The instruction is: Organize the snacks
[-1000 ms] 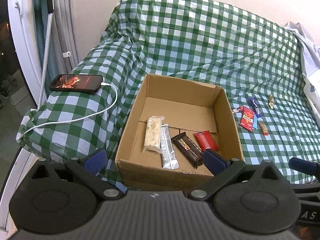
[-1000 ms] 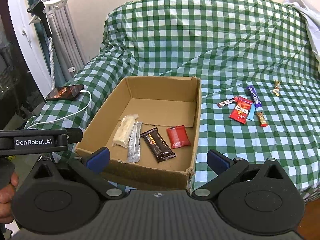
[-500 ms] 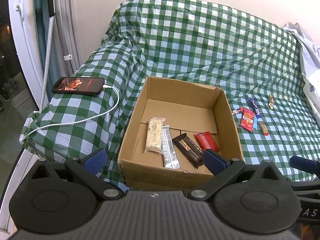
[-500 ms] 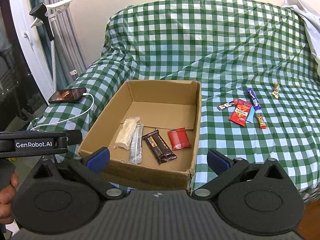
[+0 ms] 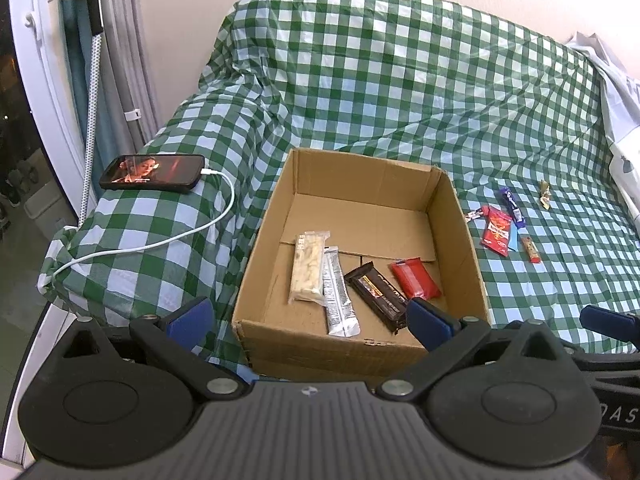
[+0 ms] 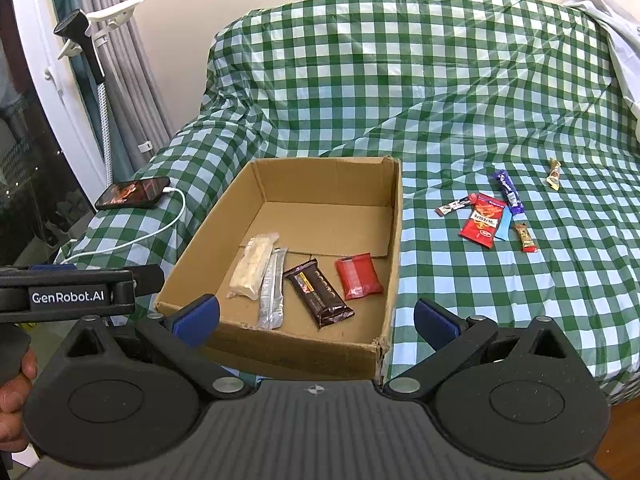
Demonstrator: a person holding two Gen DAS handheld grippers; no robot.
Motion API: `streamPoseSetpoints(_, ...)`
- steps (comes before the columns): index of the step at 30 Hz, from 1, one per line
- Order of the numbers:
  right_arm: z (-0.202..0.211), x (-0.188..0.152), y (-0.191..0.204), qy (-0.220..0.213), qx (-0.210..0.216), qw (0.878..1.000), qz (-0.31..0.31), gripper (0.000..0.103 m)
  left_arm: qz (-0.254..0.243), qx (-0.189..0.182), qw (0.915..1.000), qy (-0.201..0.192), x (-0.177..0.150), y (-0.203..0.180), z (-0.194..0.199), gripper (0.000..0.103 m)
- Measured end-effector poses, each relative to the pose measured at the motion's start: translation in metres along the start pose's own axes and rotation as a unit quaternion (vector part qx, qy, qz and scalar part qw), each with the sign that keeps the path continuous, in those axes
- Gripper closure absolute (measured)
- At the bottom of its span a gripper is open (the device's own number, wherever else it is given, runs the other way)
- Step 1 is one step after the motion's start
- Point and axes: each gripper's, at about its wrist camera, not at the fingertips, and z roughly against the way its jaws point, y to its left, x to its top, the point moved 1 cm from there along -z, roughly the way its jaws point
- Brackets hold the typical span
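Note:
An open cardboard box (image 5: 460,224) (image 6: 394,216) sits on the green checked cover. In it lie a pale bar (image 5: 307,267) (image 6: 253,266), a silver bar (image 5: 339,296) (image 6: 273,288), a dark brown bar (image 5: 378,294) (image 6: 318,293) and a red packet (image 5: 414,279) (image 6: 357,276). Right of the box lie several loose snacks: a red packet (image 5: 496,230) (image 6: 482,220), a purple bar (image 5: 512,202) (image 6: 508,188), a small brown bar (image 5: 530,249) (image 6: 525,237) and a gold sweet (image 5: 544,194) (image 6: 554,174). My left gripper (image 5: 308,318) and right gripper (image 6: 316,316) are open and empty, in front of the box.
A phone (image 5: 154,172) (image 6: 134,193) with a white cable (image 5: 192,232) lies on the sofa arm left of the box. A curtain and a stand (image 6: 94,48) are at the far left. White cloth (image 5: 618,92) lies at the far right. The left gripper's body (image 6: 76,294) shows at the right view's left edge.
Both cameras have drawn back and up a little from the box. Nothing was picked up or put down, and both grippers stay open.

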Motion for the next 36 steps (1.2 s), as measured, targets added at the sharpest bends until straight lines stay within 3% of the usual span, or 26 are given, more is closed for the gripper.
streamPoseSetpoints(7, -0.004, 0.003, -0.016, -0.012, -0.001, 1.0, -0.023, 0.001, -0.021, -0.002, 0.9997, 0.015, 0.013, -0.022, -0.011, 0.0)
streamPoseSetpoints(13, -0.01, 0.006, -0.052, -0.022, -0.02, 0.998, -0.059, 0.001, -0.057, 0.0, 0.9983, 0.015, 0.031, -0.059, -0.025, 0.0)
streamPoseSetpoints(22, -0.015, 0.012, -0.147, -0.043, -0.091, 0.987, -0.127, 0.001, -0.109, -0.059, 0.9913, 0.044, 0.066, -0.156, -0.068, 0.0)
streamPoseSetpoints(27, -0.023, 0.017, -0.206, -0.049, -0.132, 0.979, -0.144, 0.001, -0.141, -0.102, 0.9818, 0.077, 0.091, -0.225, -0.115, 0.0)
streamPoseSetpoints(36, -0.085, 0.042, -0.317, -0.042, -0.177, 0.968, -0.173, 0.001, -0.202, -0.085, 0.9679, 0.123, 0.118, -0.33, -0.275, 0.0)
